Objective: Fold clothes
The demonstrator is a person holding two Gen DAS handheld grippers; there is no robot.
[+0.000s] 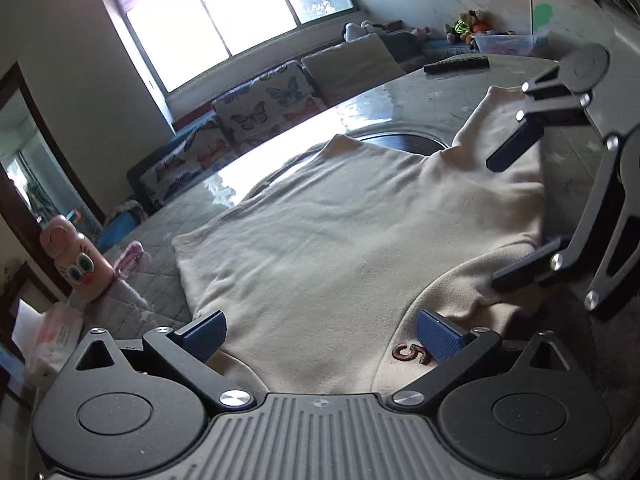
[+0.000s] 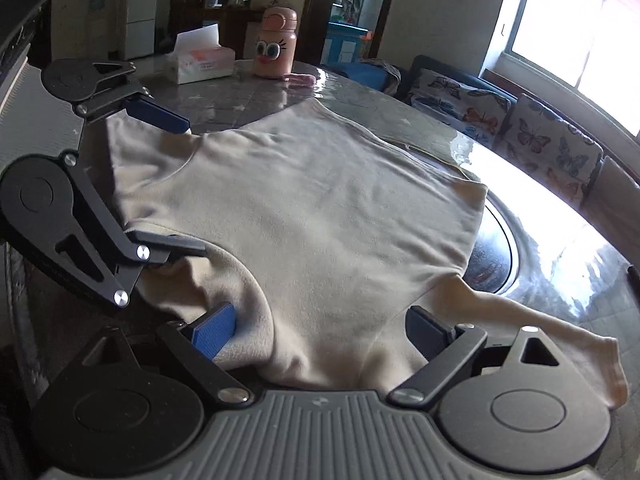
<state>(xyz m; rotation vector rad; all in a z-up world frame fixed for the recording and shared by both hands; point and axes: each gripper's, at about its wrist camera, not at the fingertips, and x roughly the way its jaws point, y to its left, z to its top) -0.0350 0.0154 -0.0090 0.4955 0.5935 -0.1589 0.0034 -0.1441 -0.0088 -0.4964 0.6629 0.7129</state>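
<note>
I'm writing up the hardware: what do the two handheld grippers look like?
Both the left gripper and right gripper match: black metal linkage arms with silver screws, round black pivot discs, a grey ribbed base, and jaws faced with blue textured pads.

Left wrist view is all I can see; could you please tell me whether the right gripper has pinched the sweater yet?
Observer: No. The right gripper is open, and the edge of the sweater lies loose between its fingers.
Operator: Thank you. How does my left gripper look from that side?
Observer: The left gripper is open too, and its lower finger rests against a raised fold of cloth.
</note>
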